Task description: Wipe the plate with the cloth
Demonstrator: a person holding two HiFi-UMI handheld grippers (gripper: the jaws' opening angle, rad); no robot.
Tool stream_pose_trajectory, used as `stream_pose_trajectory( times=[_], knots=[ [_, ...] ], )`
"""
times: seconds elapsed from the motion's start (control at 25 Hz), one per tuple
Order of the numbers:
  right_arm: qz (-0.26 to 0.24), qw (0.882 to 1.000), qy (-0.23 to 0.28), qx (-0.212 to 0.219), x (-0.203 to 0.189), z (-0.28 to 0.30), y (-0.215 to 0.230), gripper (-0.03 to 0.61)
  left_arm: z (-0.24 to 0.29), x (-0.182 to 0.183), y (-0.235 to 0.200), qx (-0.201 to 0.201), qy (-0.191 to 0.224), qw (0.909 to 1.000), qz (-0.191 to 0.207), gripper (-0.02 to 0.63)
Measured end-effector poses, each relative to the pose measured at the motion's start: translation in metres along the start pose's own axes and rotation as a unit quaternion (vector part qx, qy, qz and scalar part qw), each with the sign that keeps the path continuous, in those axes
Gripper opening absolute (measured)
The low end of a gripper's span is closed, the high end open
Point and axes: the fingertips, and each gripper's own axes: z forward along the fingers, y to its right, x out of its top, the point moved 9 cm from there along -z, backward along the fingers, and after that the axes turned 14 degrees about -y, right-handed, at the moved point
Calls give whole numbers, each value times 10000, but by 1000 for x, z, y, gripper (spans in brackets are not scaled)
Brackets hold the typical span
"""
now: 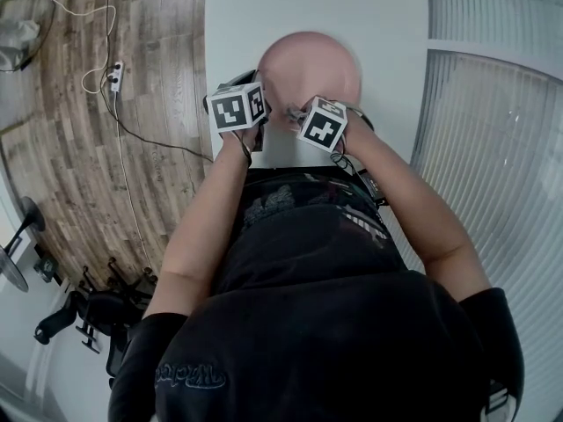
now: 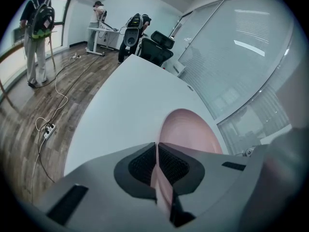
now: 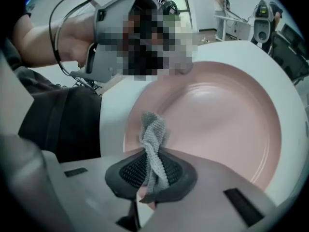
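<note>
A pink plate lies on the white table just beyond my two grippers. My left gripper is shut on the near rim of the plate; its marker cube sits at the plate's left edge. My right gripper is shut on a grey knitted cloth, which sticks up out of the jaws over the plate's near inner rim. The right gripper's marker cube hangs over the plate's near right edge. In the right gripper view the left gripper holds the plate at upper left.
The table's left edge drops to a wooden floor with a power strip and cables. A frosted glass wall runs along the right. Office chairs, a desk and standing people are far off beyond the table.
</note>
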Motion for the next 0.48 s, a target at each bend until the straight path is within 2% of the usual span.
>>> stream_pose_trajectory(
  times=[0.12,0.24,0.32,0.48],
  knots=[
    [158,9989,-424,-84,-26,-1,15,38,0,1,-1,11,-30,10000,31,28],
    [439,9957,-700,-423,-51,-8,44,38,1,-1,0,24,-52,10000,67,28],
    [800,9923,-630,-704,-60,-17,68,38,0,-1,1,67,-77,9998,197,29],
    [1385,9803,-137,-1399,-60,-37,106,38,-2,-2,3,108,-112,9993,332,29]
  ],
)
